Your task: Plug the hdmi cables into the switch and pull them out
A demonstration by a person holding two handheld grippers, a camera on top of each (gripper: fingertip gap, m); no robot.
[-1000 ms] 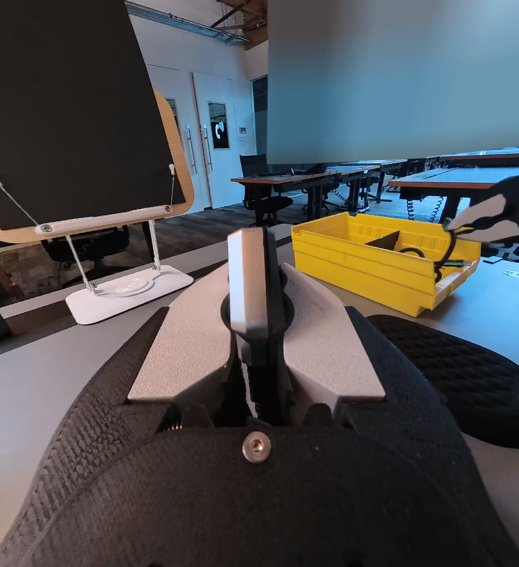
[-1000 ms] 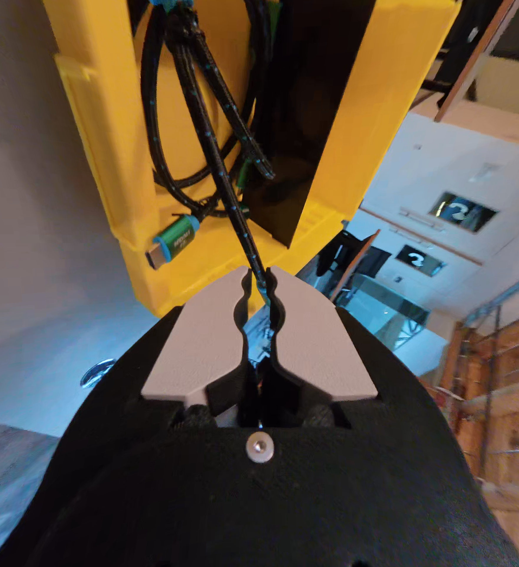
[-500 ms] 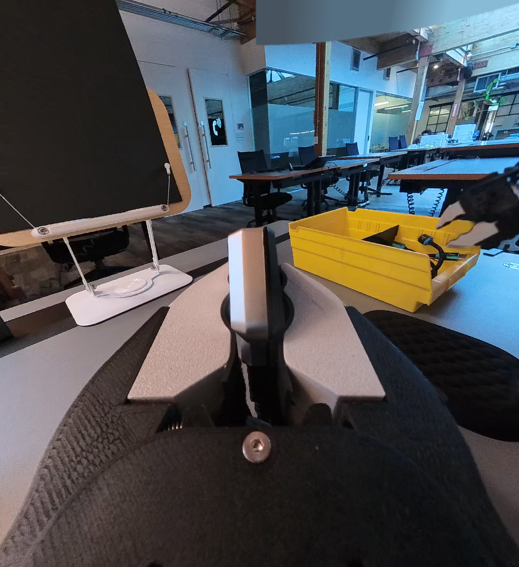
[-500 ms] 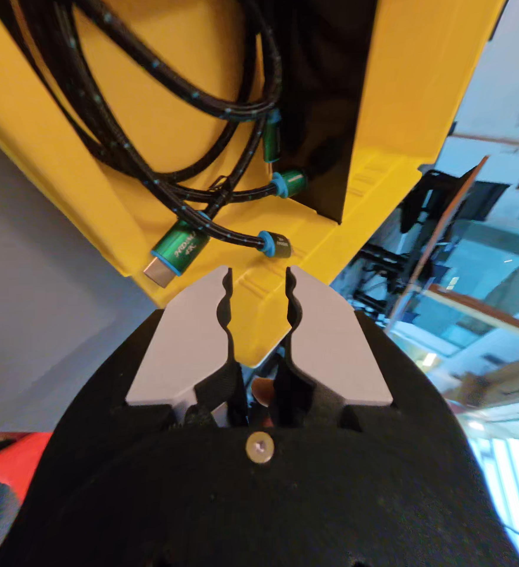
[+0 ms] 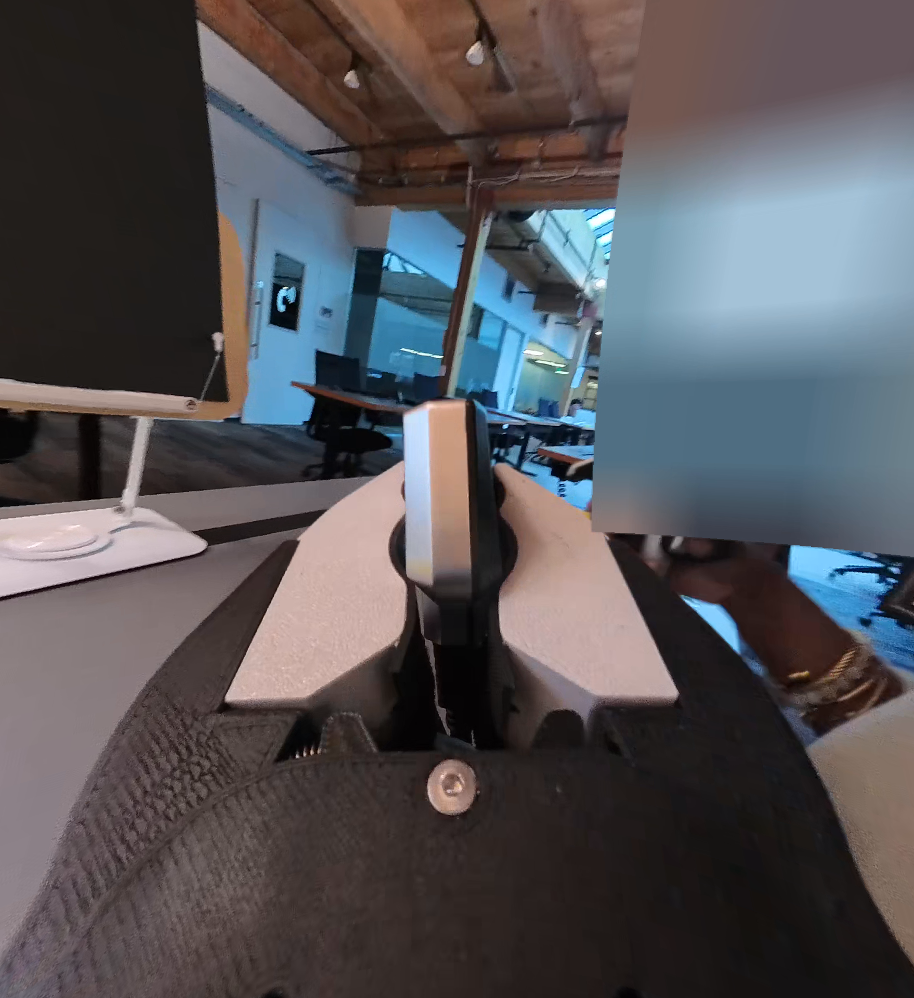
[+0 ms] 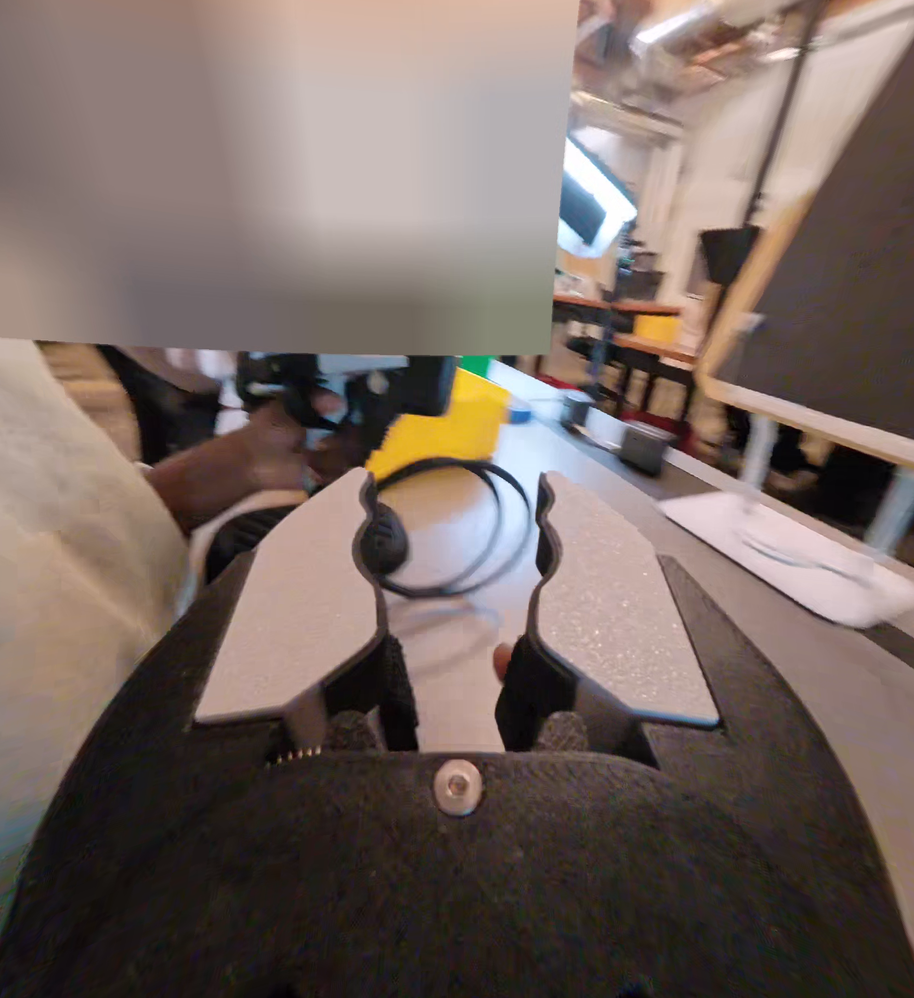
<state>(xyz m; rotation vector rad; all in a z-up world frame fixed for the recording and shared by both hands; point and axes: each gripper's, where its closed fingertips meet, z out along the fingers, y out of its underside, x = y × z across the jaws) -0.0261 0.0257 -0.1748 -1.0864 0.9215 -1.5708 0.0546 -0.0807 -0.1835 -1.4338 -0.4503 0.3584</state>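
My left gripper (image 5: pixel 447 478) is shut on the switch (image 5: pixel 433 513), a flat silver and black box held on edge above the grey table (image 5: pixel 66 702). My right gripper (image 6: pixel 455 478) is open and empty, low over the table. A black cable (image 6: pixel 522 518) lies in a loop on the table just past its fingertips, with a dark lump (image 6: pixel 382 540) at the loop's left side. The picture is blurred, so I cannot see the cable's plugs. The yellow bin (image 6: pixel 444 432) stands behind the loop.
A white stand base (image 5: pixel 66 540) carries a black board (image 5: pixel 82 189) at the left; it also shows in the right wrist view (image 6: pixel 795 561). A person's forearm with bracelets (image 5: pixel 822 680) is at the right. A small dark box (image 6: pixel 644 448) sits farther back.
My right gripper let go of the cable it held over the bin, opened wide and swung away to face across the table. My left gripper turned and tilted up, still holding the switch.
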